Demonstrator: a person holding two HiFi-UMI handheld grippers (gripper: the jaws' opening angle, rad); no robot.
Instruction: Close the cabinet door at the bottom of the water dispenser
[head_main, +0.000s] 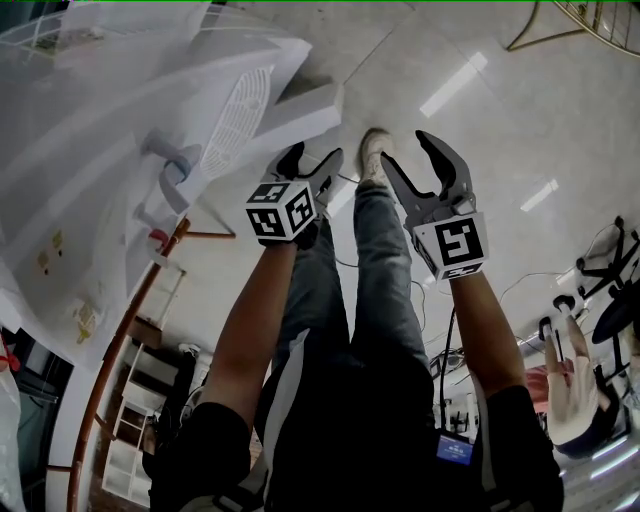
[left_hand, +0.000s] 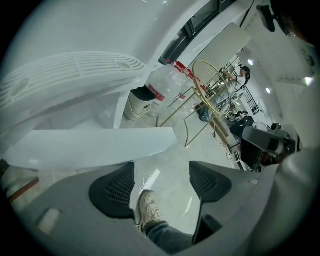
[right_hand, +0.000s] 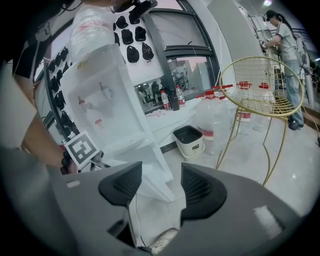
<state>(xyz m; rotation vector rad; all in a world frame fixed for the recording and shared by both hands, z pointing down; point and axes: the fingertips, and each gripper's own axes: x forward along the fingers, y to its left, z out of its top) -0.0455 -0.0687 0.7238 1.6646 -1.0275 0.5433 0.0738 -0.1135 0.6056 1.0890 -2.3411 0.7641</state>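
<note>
The white water dispenser (head_main: 120, 130) fills the upper left of the head view. Its bottom cabinet door (head_main: 310, 105) stands swung open, a white slab reaching toward the floor. My left gripper (head_main: 310, 165) hangs just below the door's edge, jaws open and nothing between them. In the left gripper view the door (left_hand: 90, 145) lies just beyond the left pad, above the left gripper (left_hand: 160, 185). My right gripper (head_main: 408, 150) is to the right of the door, open and empty. The right gripper view shows the dispenser (right_hand: 105, 100) and the door (right_hand: 152, 175) ahead of the right gripper (right_hand: 160, 187).
My own leg and shoe (head_main: 372, 150) stand on the glossy floor between the grippers. A gold wire stand (right_hand: 260, 90), large water bottles (right_hand: 215, 117) and a small bin (right_hand: 189, 140) sit beyond the dispenser. A person (right_hand: 285, 45) stands far right. An office chair (head_main: 610, 290) is at right.
</note>
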